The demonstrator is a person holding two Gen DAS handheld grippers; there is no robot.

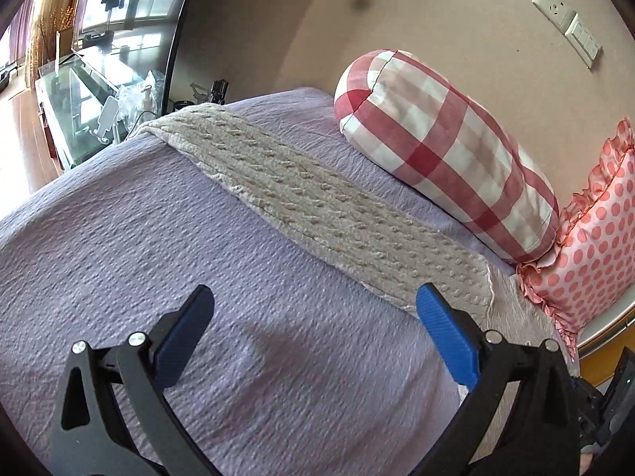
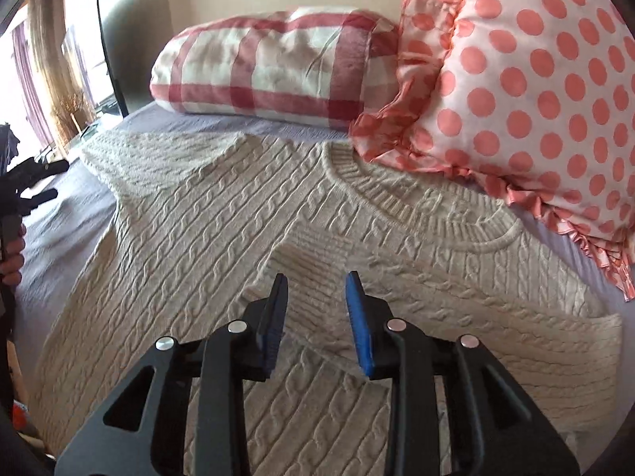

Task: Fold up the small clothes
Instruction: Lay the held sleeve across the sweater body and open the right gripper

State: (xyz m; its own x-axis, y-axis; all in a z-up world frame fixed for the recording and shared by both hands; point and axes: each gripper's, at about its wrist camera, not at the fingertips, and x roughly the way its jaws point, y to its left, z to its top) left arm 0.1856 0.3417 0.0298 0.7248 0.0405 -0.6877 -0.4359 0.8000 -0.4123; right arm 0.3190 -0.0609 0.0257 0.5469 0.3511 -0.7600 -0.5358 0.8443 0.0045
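- Cream cable-knit sweater (image 2: 222, 214) lies flat on the lavender bedspread (image 1: 119, 246), ribbed round collar (image 2: 397, 198) toward the pillows.
- Right wrist view: one sleeve is folded across the chest; its ribbed cuff (image 2: 313, 258) lies just ahead of the fingertips.
- Right gripper (image 2: 317, 281) hovers over the sweater's middle, jaws partly apart, nothing between the blue pads (image 2: 359, 325). Contact with the knit cannot be told.
- Left gripper (image 1: 315, 297) is spread wide over bare bedspread, holding nothing; its shadow falls on the cover between the fingers.
- Left wrist view shows only a long strip of the sweater (image 1: 309, 198), running diagonally from the bed's far edge toward the right fingertip (image 1: 444, 329). Collar and cuff are not visible here.
- Red-and-white checked bolster pillow (image 1: 444, 150) lies against the wall beyond the sweater; pink polka-dot ruffled pillow (image 2: 528, 91) beside it, its frill touching the collar area in the right view.
- Left view alone: wall socket and switch plate (image 1: 567, 20), glass cabinet (image 1: 79, 107) by a window.
- Right view alone: the left gripper and the holder's hand (image 2: 14, 254) at the left edge.
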